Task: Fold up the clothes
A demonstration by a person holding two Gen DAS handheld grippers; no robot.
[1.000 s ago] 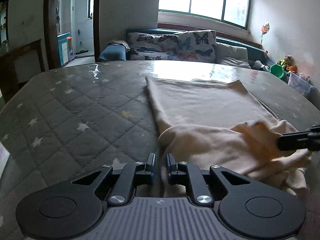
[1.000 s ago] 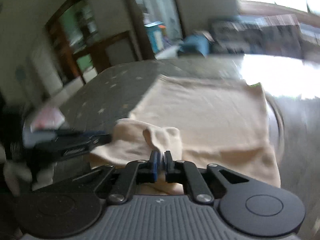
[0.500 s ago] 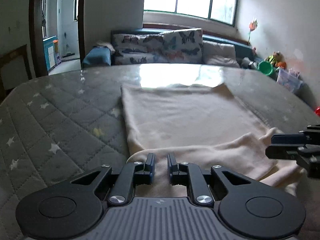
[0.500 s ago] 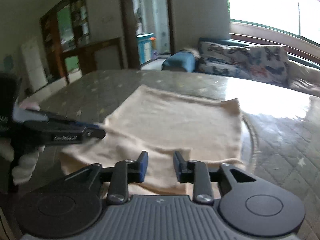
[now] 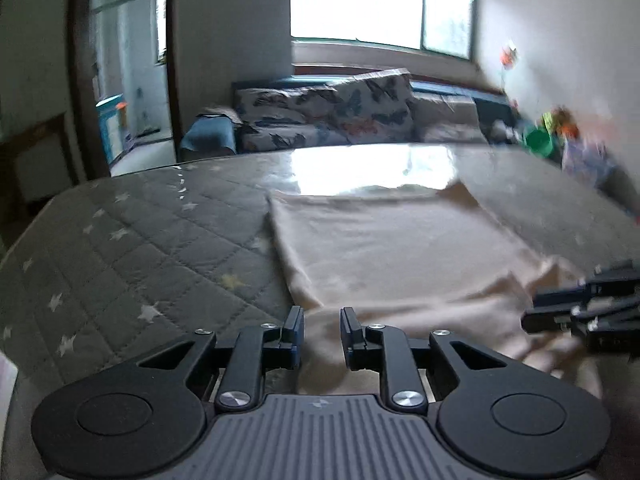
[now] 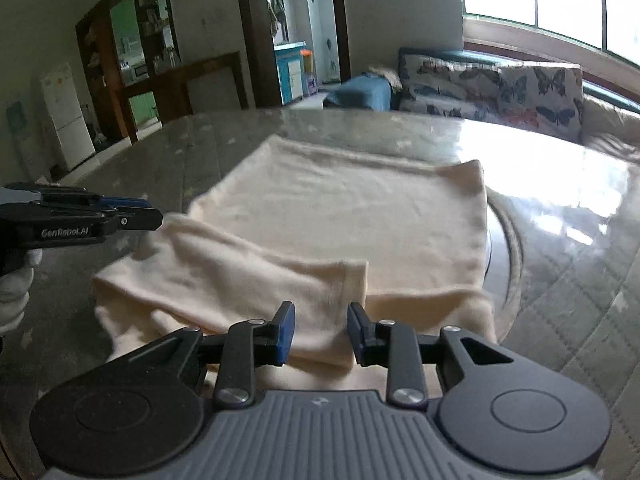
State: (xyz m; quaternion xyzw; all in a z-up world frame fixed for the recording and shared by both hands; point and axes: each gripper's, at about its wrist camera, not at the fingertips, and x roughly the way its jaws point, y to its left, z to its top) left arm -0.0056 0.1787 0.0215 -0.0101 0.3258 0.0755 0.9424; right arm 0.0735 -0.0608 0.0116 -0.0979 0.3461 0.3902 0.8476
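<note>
The cream-coloured knitted garment (image 6: 340,216) lies flat on the grey quilted star-patterned tabletop cover (image 5: 120,248), its main panel stretching away from me toward the window. A folded-over band of the same cloth, probably a sleeve, lies crosswise along the near edge, so its long axis runs left to right while the body's long axis runs away from me.

My right gripper (image 6: 320,330) sits right over the cuffed end of that band; its fingers (image 6: 286,328) stand apart with the cloth showing between them, but the pads do not press it. My left gripper (image 5: 320,330) is at the garment's near left corner, its fingers (image 5: 294,330) opening, cloth lying under the gap and nothing pinched. In the right wrist view that gripper hovers just beside the band's far left end, carried by a white-gloved hand (image 6: 16,280).

Both grippers are about equally near, one at each end of the near edge. I judge the next fold takes this edge forward, along the body's length.
</note>
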